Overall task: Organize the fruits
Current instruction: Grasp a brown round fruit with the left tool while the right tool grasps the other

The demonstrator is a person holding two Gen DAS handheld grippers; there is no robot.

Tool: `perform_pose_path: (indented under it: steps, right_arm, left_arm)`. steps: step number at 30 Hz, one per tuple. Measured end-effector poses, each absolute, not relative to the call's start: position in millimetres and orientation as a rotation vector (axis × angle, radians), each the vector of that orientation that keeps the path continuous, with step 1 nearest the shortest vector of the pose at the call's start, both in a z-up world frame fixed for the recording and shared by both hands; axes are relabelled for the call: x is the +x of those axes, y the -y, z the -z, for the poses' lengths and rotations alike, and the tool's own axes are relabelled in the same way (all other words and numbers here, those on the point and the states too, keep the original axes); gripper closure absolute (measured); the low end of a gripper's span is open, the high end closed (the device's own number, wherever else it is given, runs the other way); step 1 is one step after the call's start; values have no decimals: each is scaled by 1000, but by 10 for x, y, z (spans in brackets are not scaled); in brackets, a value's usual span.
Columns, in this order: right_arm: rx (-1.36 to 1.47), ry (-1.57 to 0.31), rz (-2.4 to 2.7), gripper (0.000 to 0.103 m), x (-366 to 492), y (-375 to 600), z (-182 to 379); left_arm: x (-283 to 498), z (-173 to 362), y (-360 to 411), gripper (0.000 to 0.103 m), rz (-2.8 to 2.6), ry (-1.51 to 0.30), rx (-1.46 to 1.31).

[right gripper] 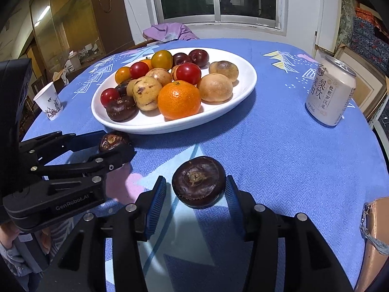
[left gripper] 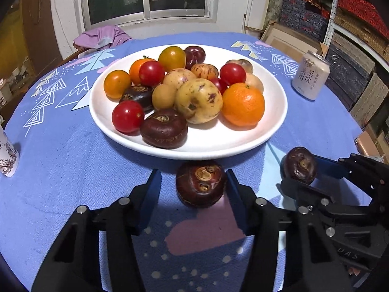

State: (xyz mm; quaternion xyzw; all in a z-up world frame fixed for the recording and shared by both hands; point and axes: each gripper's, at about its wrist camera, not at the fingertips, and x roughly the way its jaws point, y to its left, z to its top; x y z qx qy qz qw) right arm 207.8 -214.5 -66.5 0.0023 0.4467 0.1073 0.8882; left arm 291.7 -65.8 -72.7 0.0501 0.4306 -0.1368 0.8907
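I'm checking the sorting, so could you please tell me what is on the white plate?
The white plate holds red tomatoes, orange tomatoes, a mandarin, speckled pale fruits and dark water chestnuts. Anything beneath the pile is hidden.

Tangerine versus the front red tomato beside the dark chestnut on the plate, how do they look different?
The tangerine is orange; the red tomato is deep red. The tangerine is clearly bigger than the red tomato. The tangerine's skin is dimpled, the red tomato's smooth and glossy. Both are round and lie in the white plate.
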Motion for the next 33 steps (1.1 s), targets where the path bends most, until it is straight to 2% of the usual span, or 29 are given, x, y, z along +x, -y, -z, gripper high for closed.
perform_pose_path:
  steps: [3, 6, 7, 19, 33]
  right_arm:
    - [4, -928, -224, 51, 2072, 2142, 662]
    - [9, -924, -220, 54, 2071, 2135, 654]
    - [8, -922, -219, 59, 2070, 2131, 653]
    - [-35, -911, -259, 59, 2049, 2022, 625]
    - [-99, -842, -341, 59, 1483, 1755, 464]
  left_arm:
    - [2903, 727, 713, 64, 310, -890, 120]
    - [2895, 726, 735, 64, 314, -887, 127]
    - [2896, 724, 728, 64, 319, -886, 122]
    - [2747, 697, 602, 64, 337, -866, 98]
    - [1931, 413, 328, 64, 302, -730, 150]
